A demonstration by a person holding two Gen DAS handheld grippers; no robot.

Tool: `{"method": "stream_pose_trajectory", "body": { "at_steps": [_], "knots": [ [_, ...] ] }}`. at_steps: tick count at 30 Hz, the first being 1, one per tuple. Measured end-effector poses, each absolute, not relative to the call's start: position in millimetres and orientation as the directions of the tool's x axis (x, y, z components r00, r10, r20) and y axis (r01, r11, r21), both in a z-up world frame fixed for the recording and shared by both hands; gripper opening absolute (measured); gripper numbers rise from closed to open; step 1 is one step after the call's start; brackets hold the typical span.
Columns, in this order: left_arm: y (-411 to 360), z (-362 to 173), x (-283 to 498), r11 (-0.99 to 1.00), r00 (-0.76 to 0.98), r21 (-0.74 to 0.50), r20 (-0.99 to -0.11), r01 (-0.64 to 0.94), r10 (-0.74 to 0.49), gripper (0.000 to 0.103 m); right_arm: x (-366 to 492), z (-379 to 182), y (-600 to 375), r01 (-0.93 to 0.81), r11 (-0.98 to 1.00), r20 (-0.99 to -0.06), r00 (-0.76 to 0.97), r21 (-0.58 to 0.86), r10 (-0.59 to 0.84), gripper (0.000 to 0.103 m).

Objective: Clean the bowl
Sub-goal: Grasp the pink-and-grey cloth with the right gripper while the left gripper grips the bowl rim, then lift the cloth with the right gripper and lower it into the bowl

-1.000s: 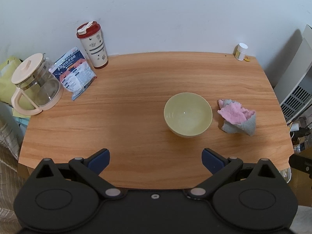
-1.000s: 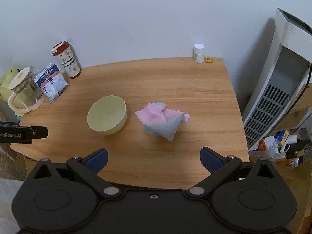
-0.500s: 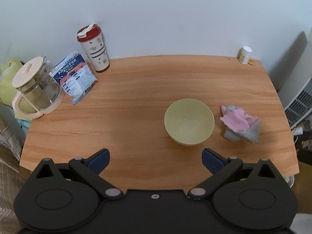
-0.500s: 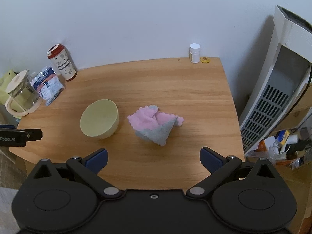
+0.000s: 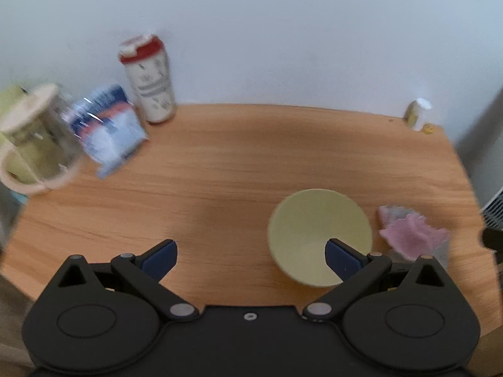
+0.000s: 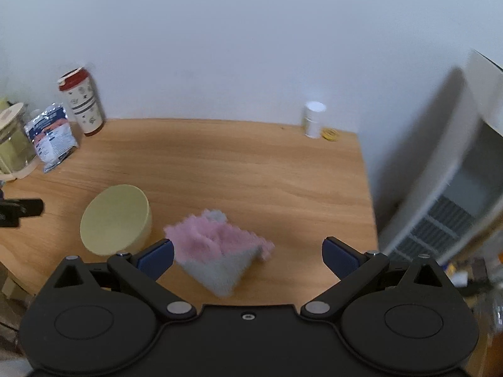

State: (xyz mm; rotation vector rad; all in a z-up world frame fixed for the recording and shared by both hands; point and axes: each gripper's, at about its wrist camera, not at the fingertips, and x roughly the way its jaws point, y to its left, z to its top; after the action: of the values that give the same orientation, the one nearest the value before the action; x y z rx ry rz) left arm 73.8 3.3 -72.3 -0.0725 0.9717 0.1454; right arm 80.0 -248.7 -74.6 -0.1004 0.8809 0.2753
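Right claw spread wide above pink-grey cloth; yellow bowl just left.

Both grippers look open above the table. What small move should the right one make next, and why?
Probably lower the right gripper onto the cloth and close on it. The jaws stand wide open and hold nothing, the pink and grey cloth lies crumpled on the table between the fingers, and the bowl beside it cannot be wiped without it. The left gripper, also open, is near the bowl.
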Motion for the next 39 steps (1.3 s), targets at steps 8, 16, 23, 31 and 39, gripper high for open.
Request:
{"method": "stream_pose_trajectory", "body": {
  "at_steps": [8,16,23,31,39],
  "knots": [
    [22,-105,102,0.995,0.516,-0.067,-0.857,-0.068,-0.022,0.102,106,-110,-224,-0.302,0.953,-0.782,0.586,0.033,0.213,0.101],
    [39,-128,118,0.99,0.478,-0.142,-0.869,0.01,-0.129,0.087,122,-153,-208,-0.346,0.937,-0.853,0.473,0.051,0.221,0.077],
    [46,-142,125,0.979,0.462,-0.2,-0.865,0.041,-0.197,0.081,128,-171,-204,-0.347,0.934,-0.877,0.419,0.082,0.233,0.071],
    [53,-151,128,0.971,0.441,-0.235,-0.869,0.031,-0.224,0.068,127,-191,-198,-0.373,0.926,-0.917,0.345,0.063,0.201,0.038],
    [62,-154,130,0.954,0.419,-0.3,-0.864,0.02,-0.28,0.056,134,-187,-199,-0.353,0.93,-0.917,0.328,0.102,0.226,0.023]
  ]
}}
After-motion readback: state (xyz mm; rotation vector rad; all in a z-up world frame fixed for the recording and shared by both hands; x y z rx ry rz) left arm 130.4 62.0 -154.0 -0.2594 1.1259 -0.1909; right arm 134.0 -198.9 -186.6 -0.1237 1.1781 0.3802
